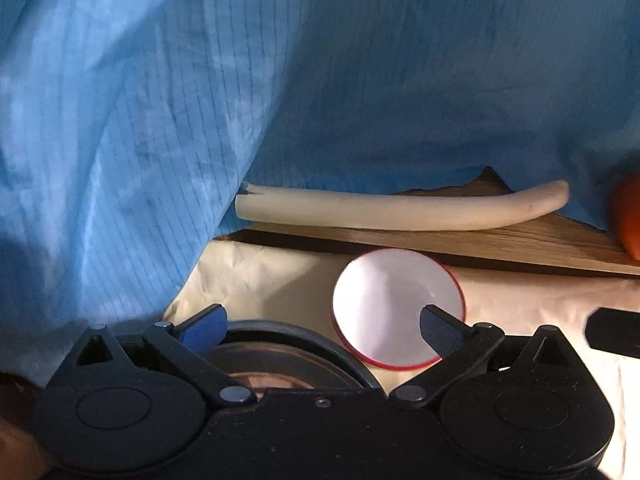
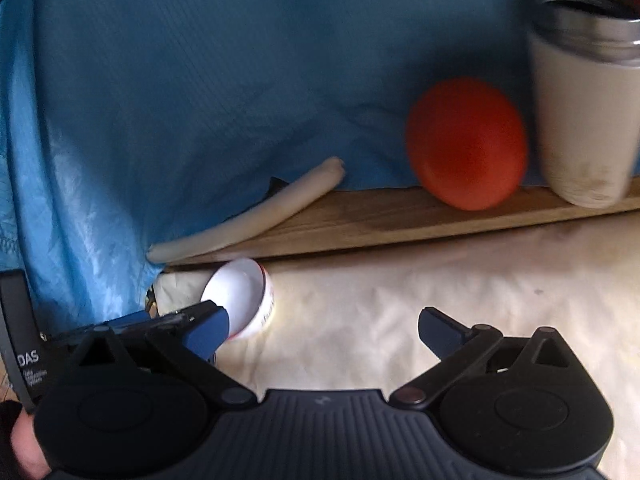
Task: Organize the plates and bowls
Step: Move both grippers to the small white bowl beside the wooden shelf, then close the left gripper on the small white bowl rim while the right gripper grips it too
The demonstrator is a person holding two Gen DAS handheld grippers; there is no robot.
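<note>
A white bowl with a red rim (image 1: 394,304) stands on the cream cloth (image 1: 272,280), just beyond my left gripper (image 1: 322,330). That gripper is open, and its right fingertip (image 1: 442,332) overlaps the bowl's near rim in the picture. A dark round dish (image 1: 280,350) lies low between its fingers, partly hidden by the gripper body. In the right wrist view the same white bowl (image 2: 240,300) sits behind the left fingertip (image 2: 208,330) of my right gripper (image 2: 324,330). The right gripper is open over bare cloth with nothing between its fingers.
A wooden board (image 2: 360,216) runs along the back, carrying a pale foam tube (image 1: 400,208), an orange round thing (image 2: 466,142) and a white tumbler with a steel rim (image 2: 584,100). Blue fabric (image 1: 160,100) hangs behind and at the left.
</note>
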